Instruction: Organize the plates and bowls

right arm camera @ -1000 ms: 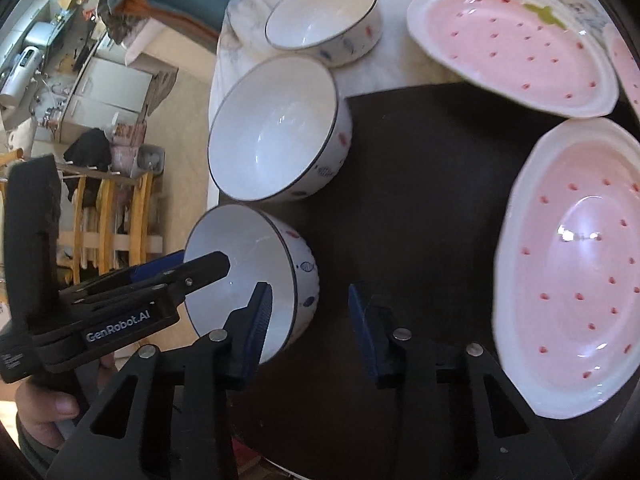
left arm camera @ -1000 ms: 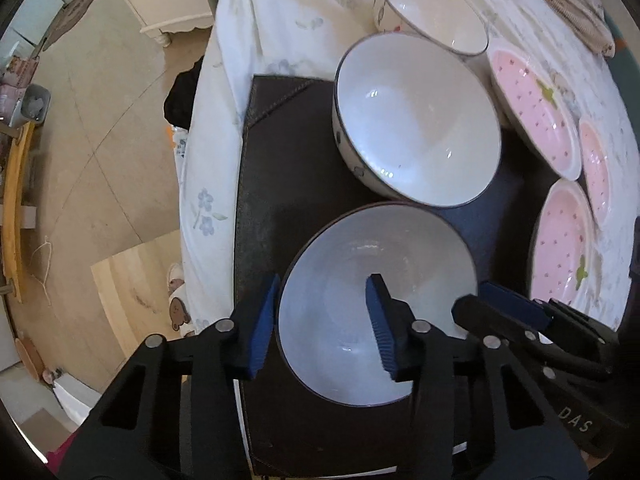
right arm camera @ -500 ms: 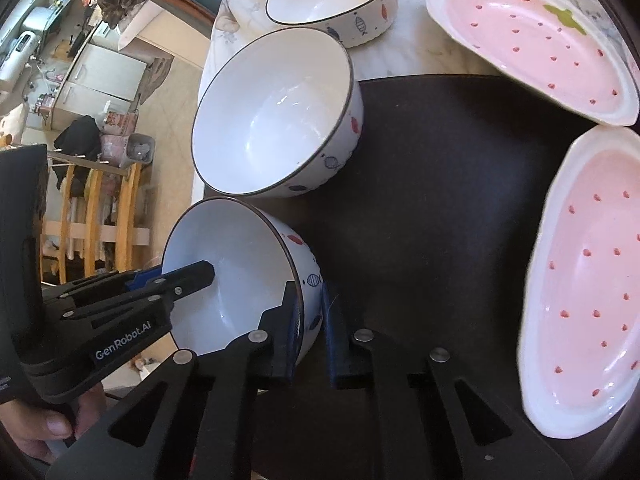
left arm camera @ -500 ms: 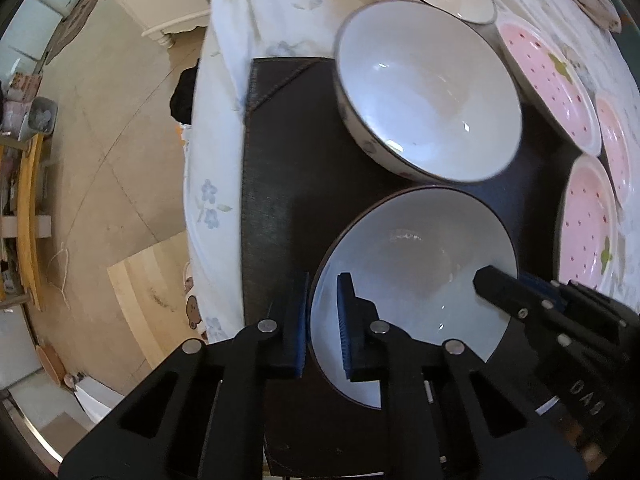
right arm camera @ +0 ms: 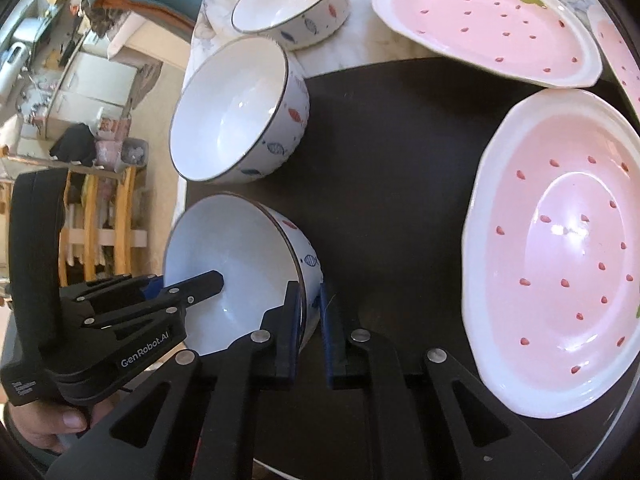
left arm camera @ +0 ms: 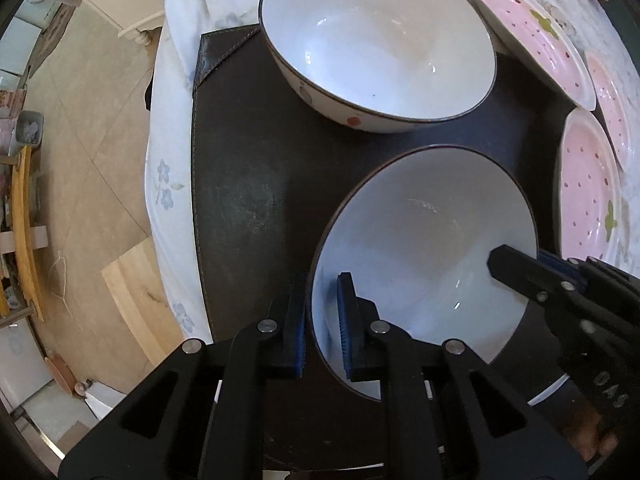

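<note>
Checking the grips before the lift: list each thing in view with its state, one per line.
Left gripper: shut on the near bowl's rim.
Right gripper: shut on the opposite rim.
Near bowl: empty, clamped on both sides.
Middle bowl: upright, empty, free.
Far bowl: upright, empty, free.
Strawberry plates: empty, unstacked, face up.

The left gripper (left arm camera: 322, 324) pinches the rim of a white ceramic bowl with a dark edge (left arm camera: 424, 248), one finger inside and one outside. The right gripper (left arm camera: 516, 266) grips the opposite rim. A second white bowl (left arm camera: 376, 40) stands just behind on the dark brown leather mat (left arm camera: 248, 184).
</note>
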`<state>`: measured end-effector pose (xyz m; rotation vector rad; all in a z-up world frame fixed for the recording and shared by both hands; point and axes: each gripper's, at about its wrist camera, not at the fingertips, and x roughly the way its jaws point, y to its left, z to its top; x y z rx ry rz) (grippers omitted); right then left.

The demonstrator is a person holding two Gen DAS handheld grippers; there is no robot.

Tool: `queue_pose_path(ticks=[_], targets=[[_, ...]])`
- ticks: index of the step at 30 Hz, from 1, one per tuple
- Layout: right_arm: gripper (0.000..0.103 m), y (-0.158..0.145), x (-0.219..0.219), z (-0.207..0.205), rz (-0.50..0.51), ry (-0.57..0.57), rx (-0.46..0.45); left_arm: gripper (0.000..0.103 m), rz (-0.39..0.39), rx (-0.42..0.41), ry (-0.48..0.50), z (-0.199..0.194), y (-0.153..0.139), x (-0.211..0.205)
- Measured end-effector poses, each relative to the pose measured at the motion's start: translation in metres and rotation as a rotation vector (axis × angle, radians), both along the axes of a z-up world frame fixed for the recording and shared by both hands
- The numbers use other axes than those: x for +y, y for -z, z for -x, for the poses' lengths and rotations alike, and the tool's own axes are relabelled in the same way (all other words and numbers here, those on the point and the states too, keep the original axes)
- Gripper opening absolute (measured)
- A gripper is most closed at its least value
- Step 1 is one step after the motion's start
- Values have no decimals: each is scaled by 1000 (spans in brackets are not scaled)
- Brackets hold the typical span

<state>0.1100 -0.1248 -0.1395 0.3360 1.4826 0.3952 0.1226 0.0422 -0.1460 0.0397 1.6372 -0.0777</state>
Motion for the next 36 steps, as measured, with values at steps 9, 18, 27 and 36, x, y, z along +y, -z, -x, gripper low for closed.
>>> queue_pose_path(ticks=[9,18,27,36], targets=[[14,12,20,4,83,-58,-20,9,7,-33,1,6,0,-8],[15,13,34,10,167,-122,-74,7,-15,-53,32,12,-3,-17],[14,4,18,16,115,-77,-114,6,23,-88,30,19,-17,-21],[13,-26,-8,27,69,-11,-183,6,70,-145,50,30,-47,-34]])
